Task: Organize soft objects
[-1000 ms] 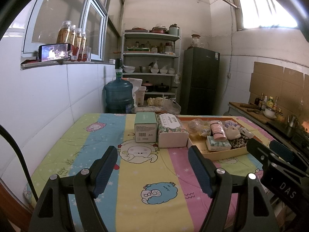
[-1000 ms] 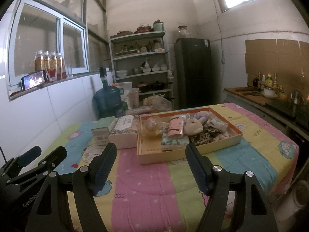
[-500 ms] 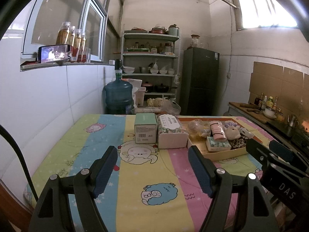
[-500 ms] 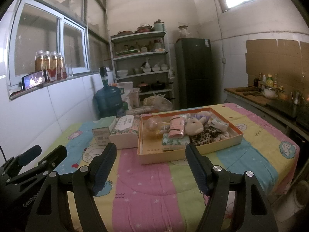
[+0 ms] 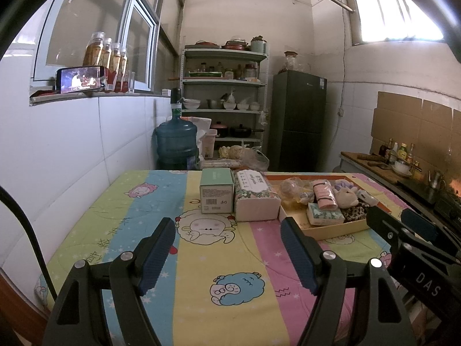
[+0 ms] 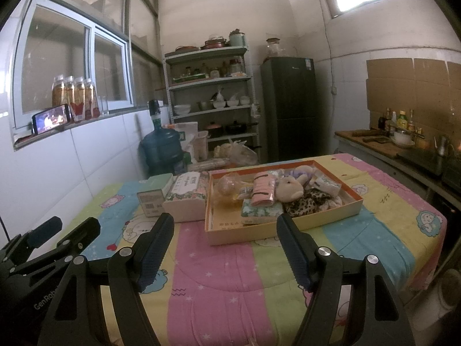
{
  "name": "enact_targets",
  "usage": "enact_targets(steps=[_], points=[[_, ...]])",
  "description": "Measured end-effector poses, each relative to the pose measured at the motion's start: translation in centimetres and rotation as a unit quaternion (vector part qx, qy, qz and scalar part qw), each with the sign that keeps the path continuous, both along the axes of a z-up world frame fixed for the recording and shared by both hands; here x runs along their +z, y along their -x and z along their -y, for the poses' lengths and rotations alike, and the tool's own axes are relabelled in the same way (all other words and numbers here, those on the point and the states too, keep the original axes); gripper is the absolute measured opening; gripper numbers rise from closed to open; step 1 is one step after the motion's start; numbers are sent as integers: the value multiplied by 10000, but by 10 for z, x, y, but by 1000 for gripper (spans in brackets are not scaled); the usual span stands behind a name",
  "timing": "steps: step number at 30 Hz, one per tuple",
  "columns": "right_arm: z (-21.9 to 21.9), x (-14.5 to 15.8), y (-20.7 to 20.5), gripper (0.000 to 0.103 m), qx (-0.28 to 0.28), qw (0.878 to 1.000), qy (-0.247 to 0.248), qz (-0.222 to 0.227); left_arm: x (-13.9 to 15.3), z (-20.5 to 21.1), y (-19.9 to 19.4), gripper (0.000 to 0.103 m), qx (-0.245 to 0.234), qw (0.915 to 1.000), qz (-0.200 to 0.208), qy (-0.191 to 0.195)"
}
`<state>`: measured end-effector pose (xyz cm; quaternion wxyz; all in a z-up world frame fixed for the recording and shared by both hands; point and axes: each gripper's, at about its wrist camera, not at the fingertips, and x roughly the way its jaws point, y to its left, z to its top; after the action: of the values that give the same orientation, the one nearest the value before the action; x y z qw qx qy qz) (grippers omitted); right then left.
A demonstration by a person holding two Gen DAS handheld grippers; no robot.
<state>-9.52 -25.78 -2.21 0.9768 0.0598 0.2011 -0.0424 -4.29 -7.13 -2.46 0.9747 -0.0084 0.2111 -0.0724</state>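
Across the lower part of both views my two grippers hover over the worktop [image 5: 201, 311], which is covered with a striped cartoon-print cloth. My left gripper [image 5: 227, 255] has its jaws spread wide with nothing between them, framing only bare cloth; my right gripper [image 6: 224, 252] is likewise spread and empty.

Up in the middle of the right wrist view sits a shallow cardboard tray [image 6: 288, 227] with an orange inner rim, and the soft things are piled inside it: a beige plush toy [image 6: 289, 189] at the centre, a pink striped pouch [image 6: 262, 191] just to its left, a small floral tissue pack [image 6: 260, 209] at the front, a leopard-print cloth [image 6: 309, 200] to the lower right of the plush, and a clear plastic bag [image 6: 227, 186] at the tray's left end. None of them touches either gripper.

Left of the tray, touching its side, lies a floral tissue brick [image 5: 255, 199], and a mint-green box [image 5: 216, 193] stands just beside that. At the far right of the left wrist view, my right gripper shows as a dark frame [image 5: 415, 248].
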Motion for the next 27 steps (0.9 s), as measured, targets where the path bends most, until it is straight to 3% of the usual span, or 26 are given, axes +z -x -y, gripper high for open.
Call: enact_targets(steps=[27], points=[[-3, 0, 0, 75, 11, 10000, -18, -20, -3, -2, 2, 76, -19, 10000, -34, 37]])
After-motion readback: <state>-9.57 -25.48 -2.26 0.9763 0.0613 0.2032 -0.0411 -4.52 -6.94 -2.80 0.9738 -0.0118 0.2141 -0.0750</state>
